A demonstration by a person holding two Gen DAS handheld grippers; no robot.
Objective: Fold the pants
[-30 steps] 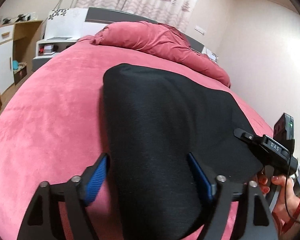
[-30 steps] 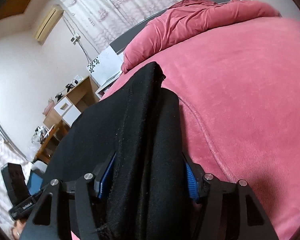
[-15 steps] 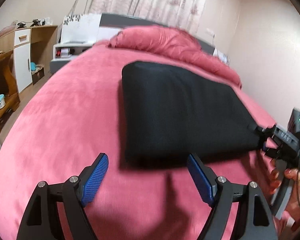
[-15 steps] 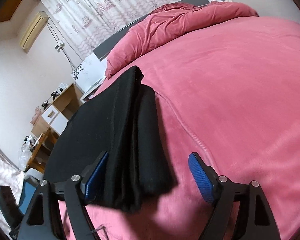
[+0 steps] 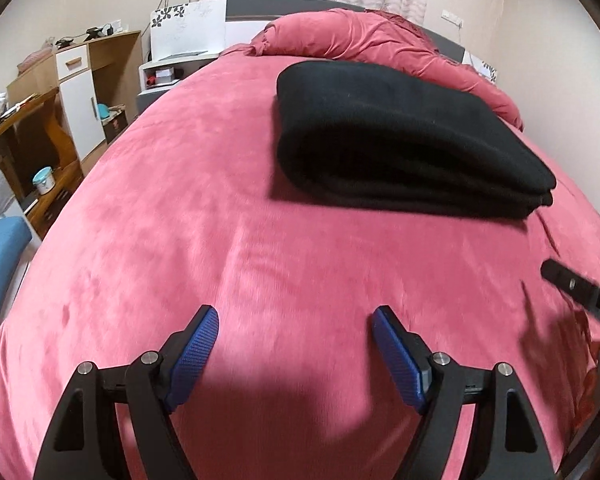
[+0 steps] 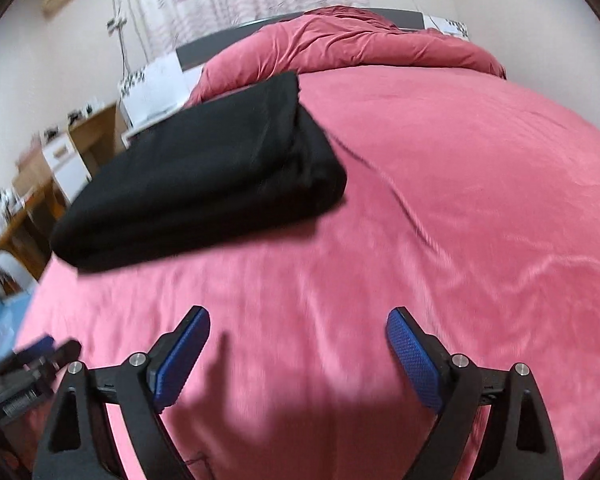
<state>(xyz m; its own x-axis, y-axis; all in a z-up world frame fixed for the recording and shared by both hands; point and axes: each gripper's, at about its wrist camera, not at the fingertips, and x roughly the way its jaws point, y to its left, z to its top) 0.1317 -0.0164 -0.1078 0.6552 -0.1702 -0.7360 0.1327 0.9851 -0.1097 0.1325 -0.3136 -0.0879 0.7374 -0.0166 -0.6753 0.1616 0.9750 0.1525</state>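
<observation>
The black pants (image 5: 400,140) lie folded into a thick rectangle on the pink bed (image 5: 180,220). In the right wrist view the same pants (image 6: 204,176) sit upper left, their layered end toward the middle. My left gripper (image 5: 295,320) stands open over bare bedspread, well short of the pants, nothing between its blue pads. My right gripper (image 6: 298,322) is also back from the pants, its jaws opening wide with nothing between them. The tip of the right gripper's body (image 5: 580,292) shows at the right edge of the left wrist view.
A pink duvet (image 5: 372,44) is bunched at the head of the bed. Wooden desk and cabinet (image 5: 72,92) stand at the left, with a white nightstand (image 5: 168,68). A blue seat (image 5: 0,256) sits at the far left. A wall runs along the bed's right side.
Both grippers let go of the pants and pulled back toward the foot of the bed. The right jaws widened. The pants now lie free on the bedspread.
</observation>
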